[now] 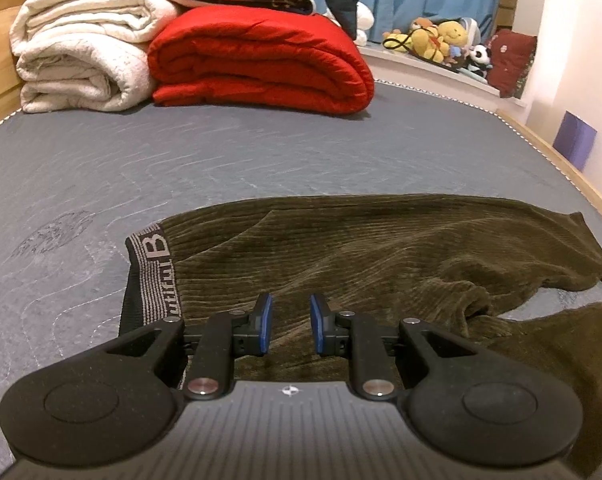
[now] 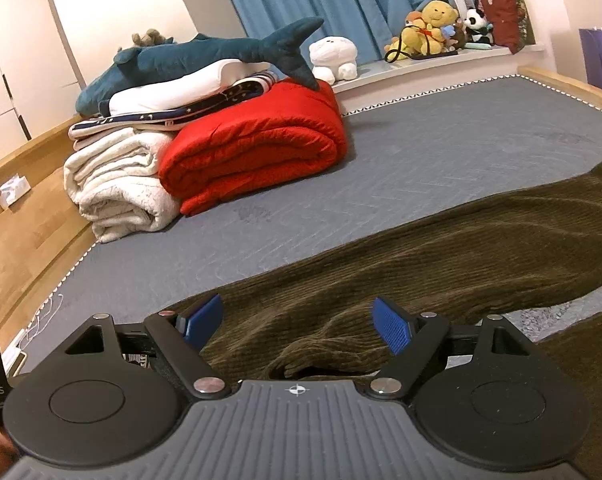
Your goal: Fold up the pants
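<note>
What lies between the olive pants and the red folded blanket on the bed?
Only bare grey mattress lies between the pants and the red blanket; both wrist views show it.

Your pants are olive-brown corduroy, lying flat across the grey bed. The waistband, grey with dark lettering, sits at 9 o'clock; the legs run toward 3 o'clock. A rumpled fold bunches at the near edge.
</note>
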`<state>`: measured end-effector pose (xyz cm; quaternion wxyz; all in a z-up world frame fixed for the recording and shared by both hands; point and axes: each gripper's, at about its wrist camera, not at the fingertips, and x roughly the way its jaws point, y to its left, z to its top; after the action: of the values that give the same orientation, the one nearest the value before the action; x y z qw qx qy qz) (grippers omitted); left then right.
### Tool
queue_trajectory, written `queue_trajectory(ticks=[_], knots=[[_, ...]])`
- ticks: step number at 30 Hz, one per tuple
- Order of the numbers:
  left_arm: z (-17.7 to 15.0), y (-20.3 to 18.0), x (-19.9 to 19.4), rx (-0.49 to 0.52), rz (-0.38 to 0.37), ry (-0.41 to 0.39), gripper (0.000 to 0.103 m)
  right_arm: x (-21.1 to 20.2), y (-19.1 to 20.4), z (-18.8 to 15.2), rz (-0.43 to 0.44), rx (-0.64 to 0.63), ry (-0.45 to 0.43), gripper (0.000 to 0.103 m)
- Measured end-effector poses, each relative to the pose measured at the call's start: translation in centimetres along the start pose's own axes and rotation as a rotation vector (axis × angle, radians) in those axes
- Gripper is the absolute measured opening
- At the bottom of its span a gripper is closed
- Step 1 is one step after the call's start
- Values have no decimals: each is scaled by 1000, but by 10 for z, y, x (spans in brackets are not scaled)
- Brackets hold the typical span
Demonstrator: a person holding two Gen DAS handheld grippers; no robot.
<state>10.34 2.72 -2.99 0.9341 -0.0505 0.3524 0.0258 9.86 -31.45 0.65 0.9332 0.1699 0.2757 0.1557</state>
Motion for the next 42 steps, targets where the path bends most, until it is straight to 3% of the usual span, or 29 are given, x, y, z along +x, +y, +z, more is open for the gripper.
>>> queue_trajectory(ticks=[2,5,8,9,13,17,19,21,25,26,27,29,31,32,34,35,38,42], knots=[[1,1,4,-11,5,7,21,-2,-5,1,-5,5,-4,84],[3,2,8,-5,-10,25,6,-3,-10,2,-16,13,-9,84],[11,10,8,-30,-23,44,6,-6,-14,3,-32,14,-31,80],[16,16,7,-47,-26,46,6,-8,-16,4,-42,13,-41,76],[44,51,18,-56,18,24,6,-11,-27,7,-47,63,-51,27],[62,76,49,13,44,23,7,-13,-32,8,-38,100,-44,26],[69,84,71,41,39,38,13,-14,-31,9,-34,88,-48,27],[75,89,92,46,50,46,36,-15,-32,9,-35,79,-51,28],[88,91,131,47,39,51,62,-13,-35,10,-46,86,-37,28],[91,89,141,51,22,58,81,-13,-35,10,-47,87,-33,28],[94,88,150,52,-3,71,92,-14,-36,11,-50,85,-30,28],[94,85,169,63,-50,115,92,-15,-37,11,-58,76,-29,28],[94,83,184,82,-36,154,92,-17,-39,12,-67,69,-27,28],[92,83,190,84,-45,168,88,-18,-41,13,-72,69,-27,28],[90,84,192,92,-74,173,48,-20,-44,15,-86,70,-29,28],[90,83,190,100,-78,172,18,-21,-45,15,-92,71,-29,28],[88,72,159,170,-82,127,5,-26,-46,17,-105,72,-39,28],[80,51,86,227,-127,31,3,-33,-45,18,-117,64,-62,28]])
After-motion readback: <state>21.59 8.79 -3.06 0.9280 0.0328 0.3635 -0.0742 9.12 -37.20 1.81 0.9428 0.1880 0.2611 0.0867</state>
